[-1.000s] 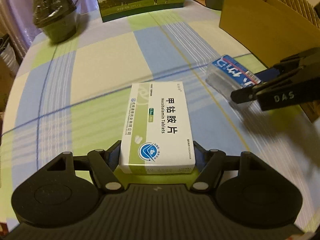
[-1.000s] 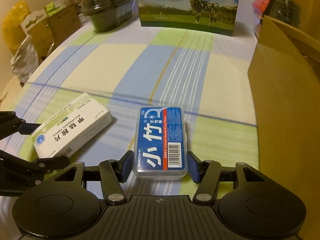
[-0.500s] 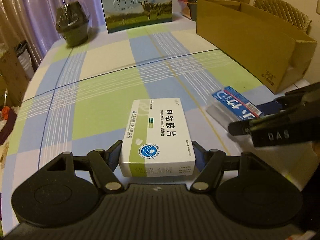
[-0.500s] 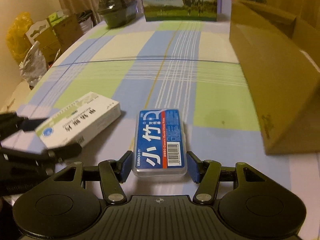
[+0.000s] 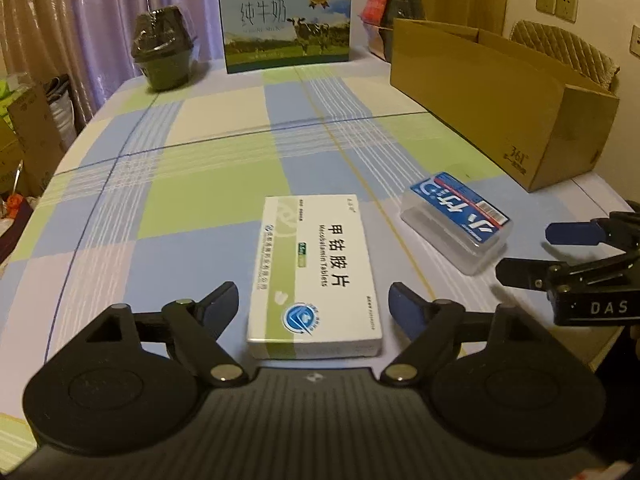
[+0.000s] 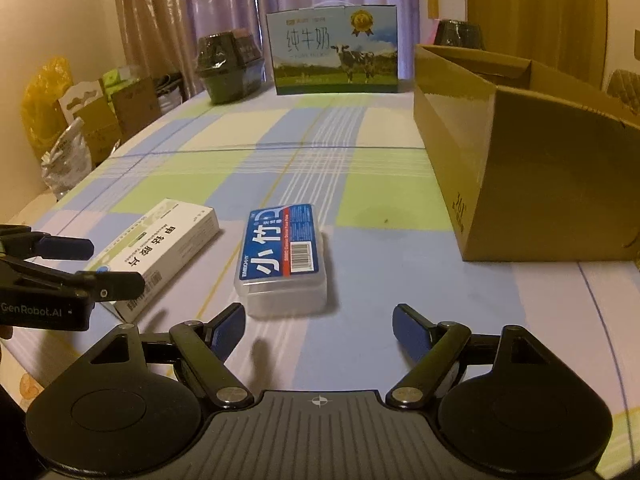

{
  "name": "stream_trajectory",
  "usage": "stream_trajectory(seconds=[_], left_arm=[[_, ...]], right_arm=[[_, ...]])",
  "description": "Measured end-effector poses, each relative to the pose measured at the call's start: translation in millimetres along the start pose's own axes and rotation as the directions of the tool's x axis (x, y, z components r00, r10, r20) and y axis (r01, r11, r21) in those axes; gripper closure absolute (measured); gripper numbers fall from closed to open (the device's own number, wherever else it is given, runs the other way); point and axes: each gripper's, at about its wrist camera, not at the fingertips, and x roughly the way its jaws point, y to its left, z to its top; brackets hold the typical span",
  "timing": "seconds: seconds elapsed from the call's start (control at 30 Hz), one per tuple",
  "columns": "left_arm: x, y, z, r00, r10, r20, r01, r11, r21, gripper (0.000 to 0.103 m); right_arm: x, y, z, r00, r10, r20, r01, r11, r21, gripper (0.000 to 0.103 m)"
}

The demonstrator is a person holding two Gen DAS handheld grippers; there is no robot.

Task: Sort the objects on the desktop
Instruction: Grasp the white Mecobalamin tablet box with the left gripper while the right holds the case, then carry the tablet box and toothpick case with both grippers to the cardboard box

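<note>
Two grippers hang over the checked blue, green and white tablecloth, each with its jaws spread and gripping nothing. The left gripper has the flat white and green cardboard tablet box lying between its fingertips, clear of both. The clear plastic floss-pick case with a blue label lies just ahead of the right gripper, nearer its left fingertip. An open brown cardboard carton stands farther ahead, to the right.
</note>
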Motion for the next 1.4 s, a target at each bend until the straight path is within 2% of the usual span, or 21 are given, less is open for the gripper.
stream_trajectory(seconds=[0.23,0.4,0.7,0.8,0.97,1.03,1.1,1.2,1.4], left_arm=[[13.5,6.1,-0.4,1.0,-0.02,0.012,0.021,0.999,-0.047,0.024],[23.2,4.3,0.4,1.0,-0.022,0.022,0.022,1.0,-0.016,0.025],[25.9,14.3,-1.2,0.999,-0.002,0.034,0.004,0.998,-0.059,0.029],[26.0,17.0,-2.1,0.999,0.007,0.035,-0.005,0.998,-0.066,0.033],[27.3,18.0,-1.4,0.999,0.01,0.037,-0.008,0.998,-0.067,0.033],[28.3,18.4,-1.6,0.999,0.006,0.035,-0.004,0.998,-0.066,0.033],[28.5,20.1,-3.1,0.999,0.0,0.036,0.002,0.997,-0.071,0.034],[29.9,22.0,-3.3,0.999,0.006,0.034,-0.004,0.997,-0.076,0.034],[33.3,22.4,0.2,0.999,0.004,0.042,-0.001,0.998,-0.061,0.034]], right_arm=[[7.9,-5.4,-1.6,1.0,0.006,0.015,-0.006,1.0,-0.006,0.025],[18.5,-7.7,0.2,1.0,0.001,0.023,-0.001,1.0,-0.003,0.025],[29.7,6.3,7.2,0.999,0.035,0.034,-0.034,0.999,-0.03,0.025],[34.9,12.3,10.9,0.999,0.04,0.03,-0.039,0.999,-0.026,0.025],[49.5,21.9,17.9,1.0,0.004,0.011,-0.003,1.0,-0.031,0.025],[54.2,25.4,20.0,1.0,-0.01,0.007,0.01,0.999,-0.04,0.023],[59.5,29.2,21.2,1.0,-0.013,-0.003,0.013,0.998,-0.067,0.014],[65.4,30.6,23.0,1.0,-0.021,-0.015,0.019,0.996,-0.091,0.009],[72.3,28.0,27.5,0.999,-0.033,-0.015,0.031,0.996,-0.083,0.008]])
